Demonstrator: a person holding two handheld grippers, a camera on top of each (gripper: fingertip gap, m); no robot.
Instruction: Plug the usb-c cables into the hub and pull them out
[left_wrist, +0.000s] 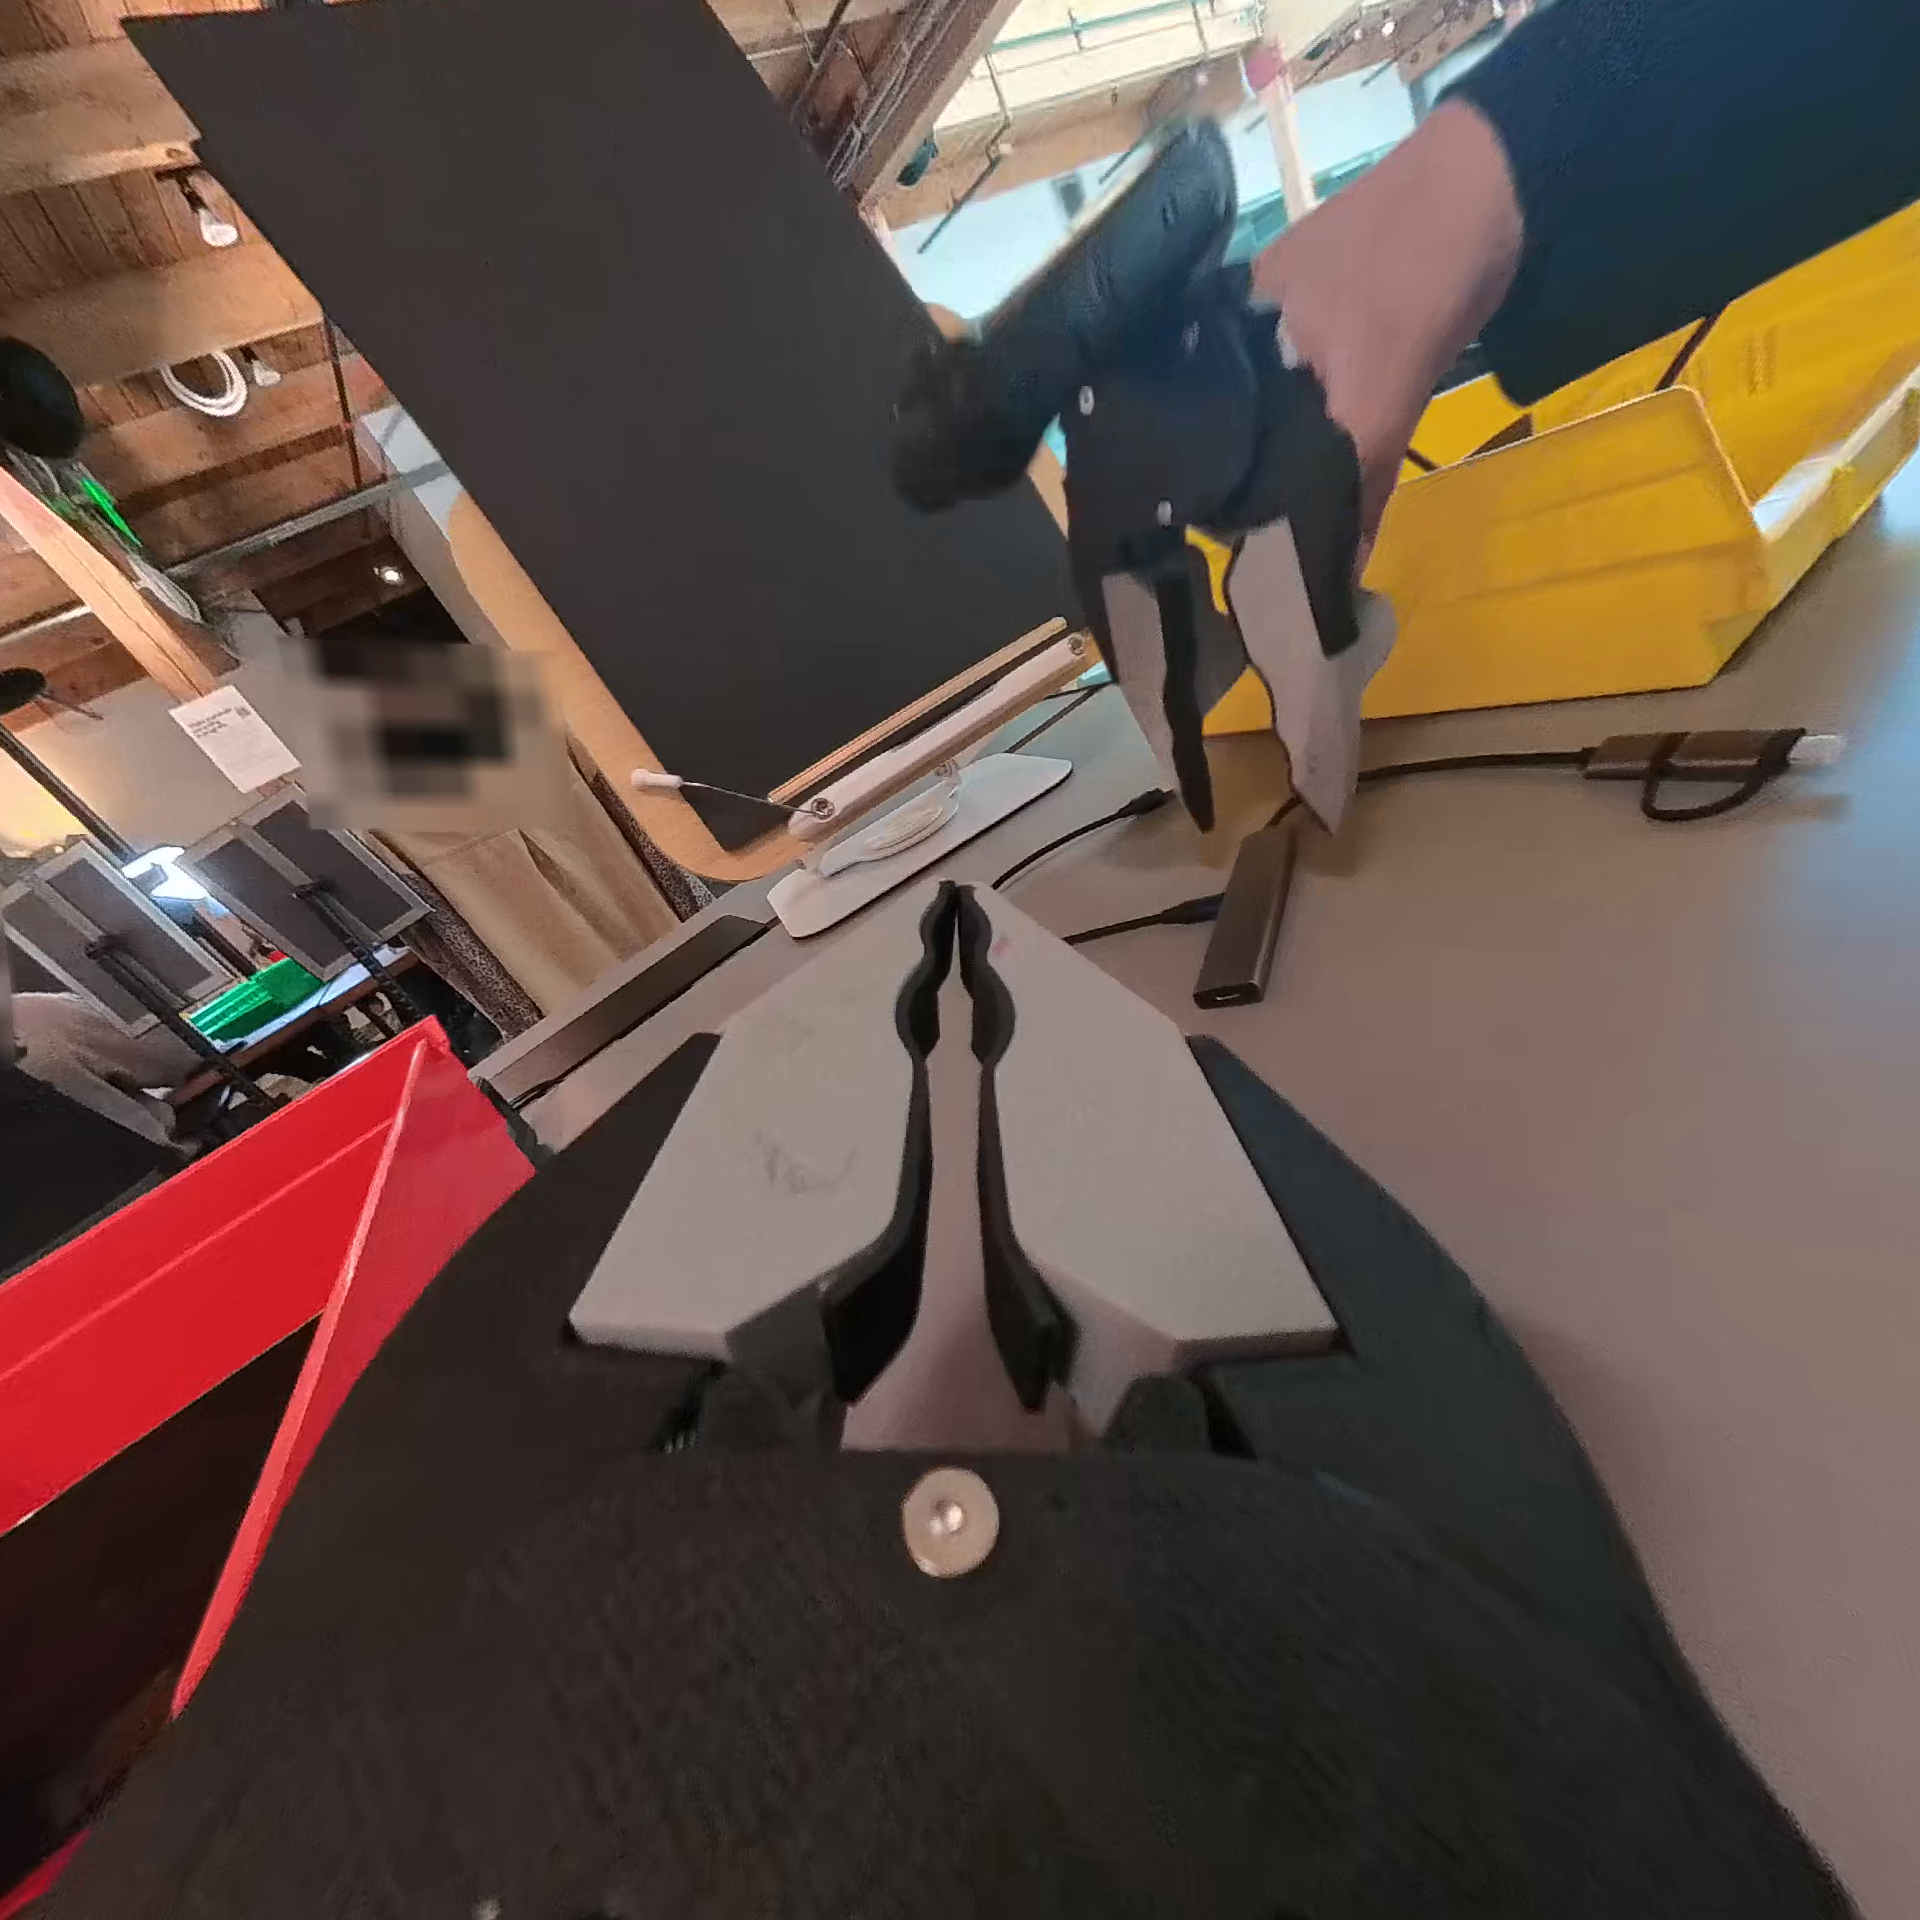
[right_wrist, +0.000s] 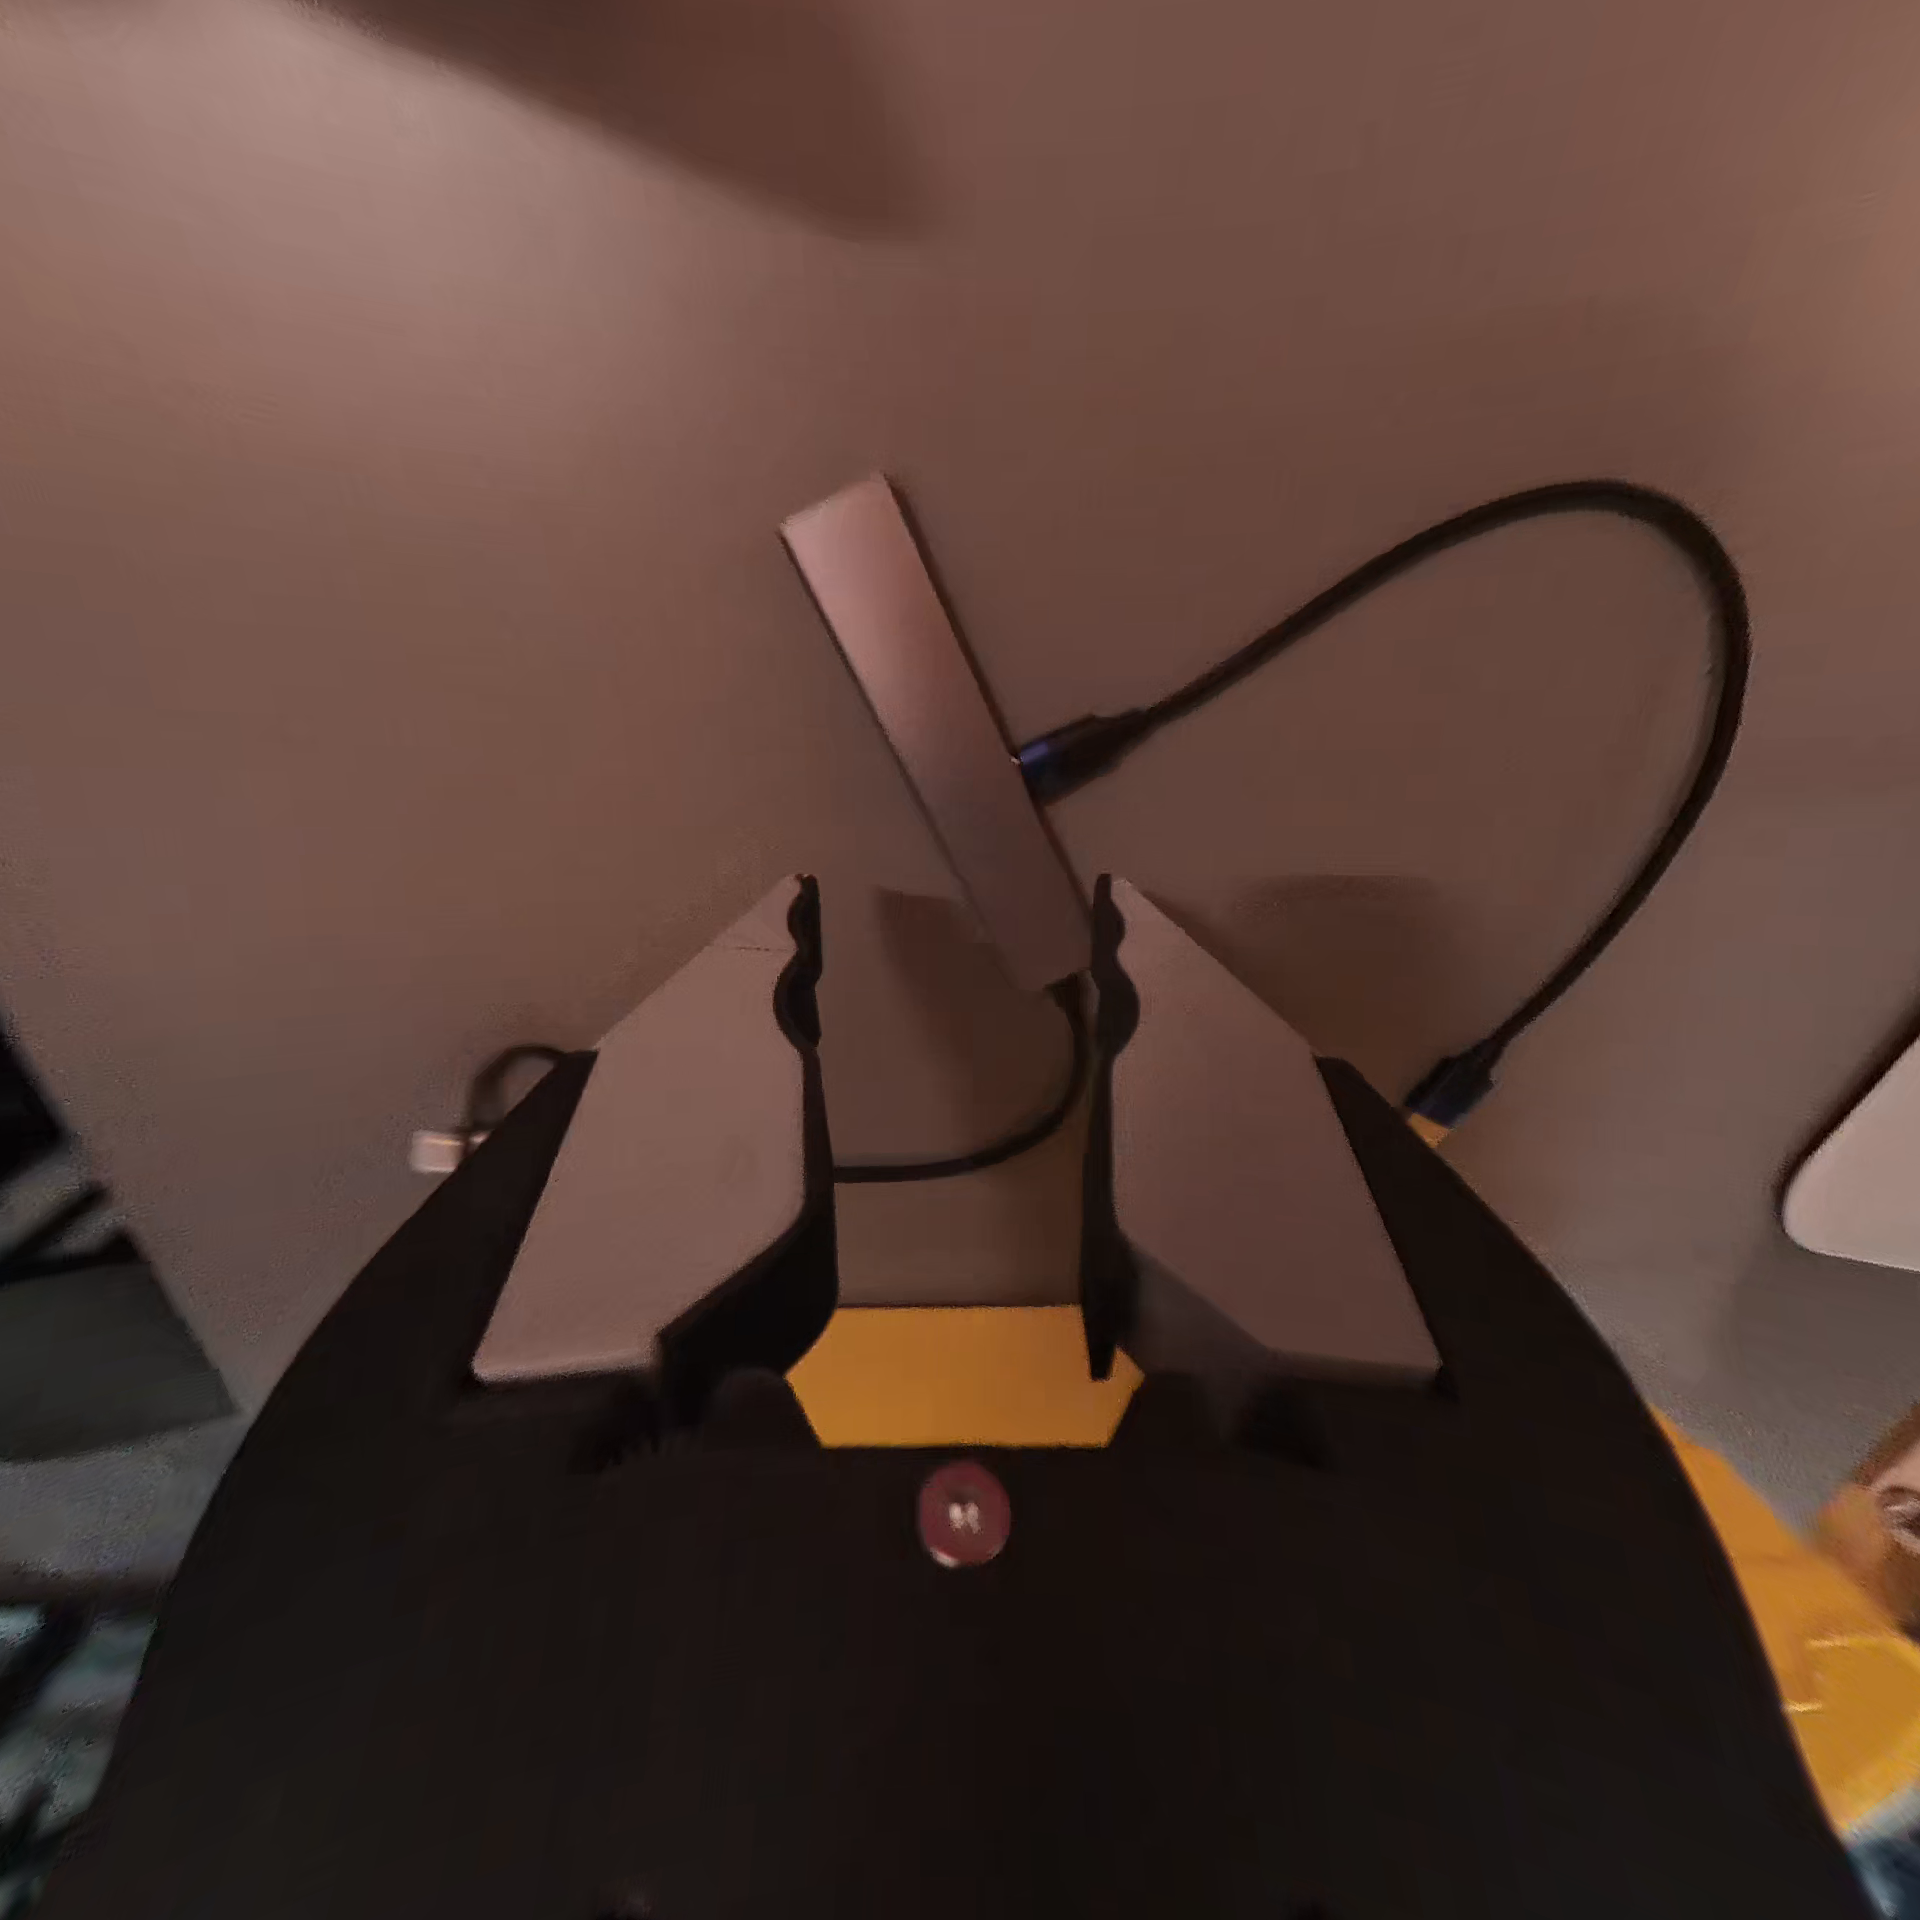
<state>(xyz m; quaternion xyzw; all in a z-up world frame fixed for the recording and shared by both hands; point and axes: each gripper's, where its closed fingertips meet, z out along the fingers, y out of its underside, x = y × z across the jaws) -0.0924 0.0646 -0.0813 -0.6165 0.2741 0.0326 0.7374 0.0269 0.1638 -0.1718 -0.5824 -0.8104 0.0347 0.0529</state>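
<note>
The left tool (left_wrist: 958, 914), nearest, is pinched narrow and empty, with a red bin (left_wrist: 260, 1195) at its left. Ahead of its tips lies the hub (left_wrist: 1247, 925) on the worktop (left_wrist: 1558, 1143). One cable (right_wrist: 1558, 644) seems plugged into the hub's side; unplugging probably remains. The right tool (right_wrist: 954, 914) stands wide, straddling the hub's end. A yellow bin (left_wrist: 1558, 540) bounds the far side; open worktop lies rightward.

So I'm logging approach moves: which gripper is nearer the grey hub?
Right. The right gripper hangs open just above the grey hub's cable end, tips straddling it. The left gripper is shut, farther back toward the red bin.
</note>
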